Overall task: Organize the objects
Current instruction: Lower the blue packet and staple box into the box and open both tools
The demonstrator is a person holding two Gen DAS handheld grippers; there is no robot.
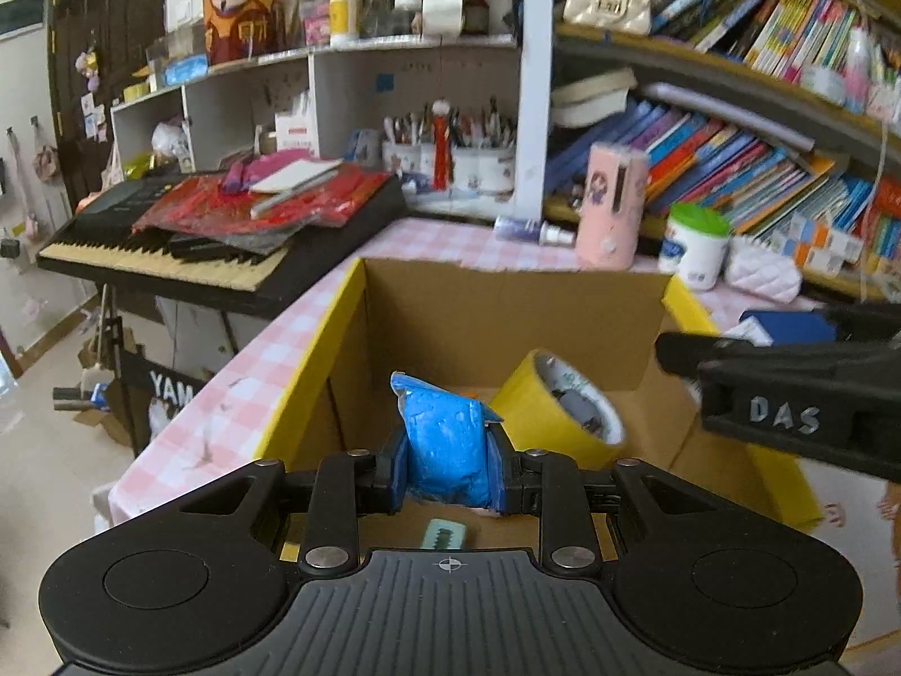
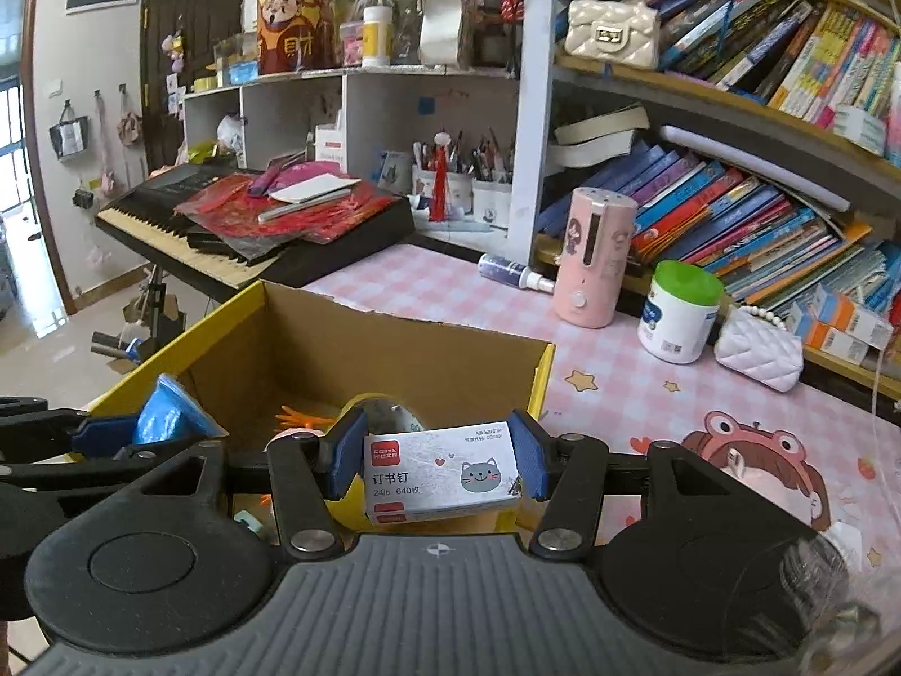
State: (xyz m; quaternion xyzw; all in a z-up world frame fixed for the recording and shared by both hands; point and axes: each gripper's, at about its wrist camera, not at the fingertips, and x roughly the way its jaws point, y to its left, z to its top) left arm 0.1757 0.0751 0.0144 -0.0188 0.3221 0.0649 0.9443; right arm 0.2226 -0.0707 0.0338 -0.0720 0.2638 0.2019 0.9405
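Observation:
My left gripper (image 1: 447,476) is shut on a crumpled blue plastic packet (image 1: 445,439), held above the open cardboard box (image 1: 507,304) with yellow-edged flaps. Inside the box lie a yellow tape roll (image 1: 557,403) and a small teal item (image 1: 445,535). My right gripper (image 2: 439,465) is shut on a white staple box with a cat drawing (image 2: 442,476), at the box's near right corner (image 2: 543,372). The right gripper's black body (image 1: 788,388) shows at the right of the left wrist view. In the right wrist view the left gripper and the blue packet (image 2: 166,411) sit at the left, and an orange item (image 2: 298,417) lies in the box.
The box stands on a desk with a pink checked cover (image 2: 619,372). Behind it stand a pink humidifier (image 2: 591,259), a green-lidded white jar (image 2: 678,310), a white quilted purse (image 2: 757,349) and a spray bottle (image 2: 509,270). Bookshelves (image 2: 760,214) line the right; a cluttered keyboard (image 2: 236,225) sits left.

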